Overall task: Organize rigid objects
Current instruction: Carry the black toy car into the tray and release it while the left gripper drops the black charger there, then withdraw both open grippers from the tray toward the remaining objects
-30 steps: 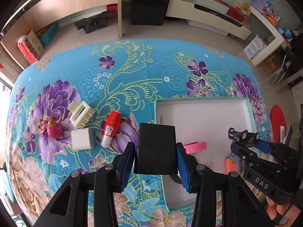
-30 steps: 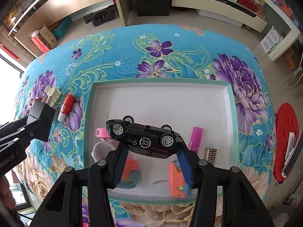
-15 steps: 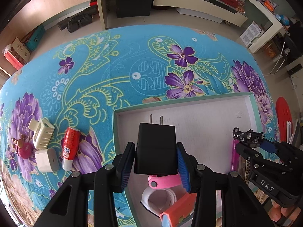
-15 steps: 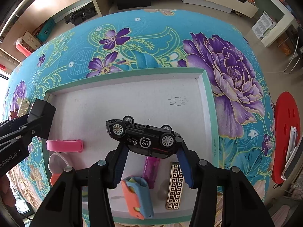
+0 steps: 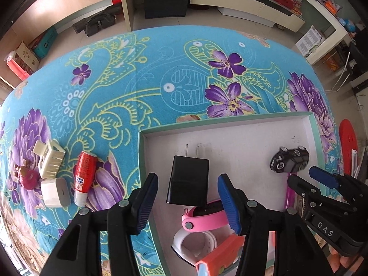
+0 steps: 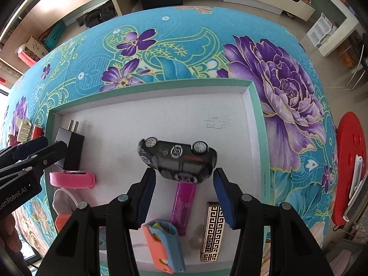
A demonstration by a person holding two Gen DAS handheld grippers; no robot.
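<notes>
Left wrist view: the left hand-held gripper (image 5: 188,201) is opening, pads clear of the black charger (image 5: 188,180) lying in the tray (image 5: 312,124); only here shows the white charger (image 5: 56,192) on the counter (image 5: 161,69).

Right wrist view: the right hand-held gripper (image 6: 184,195) stands open, the blurred toy car (image 6: 178,159) loose beyond its pads; the purple lighter (image 6: 184,203) is partly hidden.

Background, upper frame: long cream cabinet (image 5: 248,0), black bag (image 5: 96,21) on tiled floor, cardboard box (image 5: 24,56) at left; red stool (image 6: 350,161) at right edge.
</notes>
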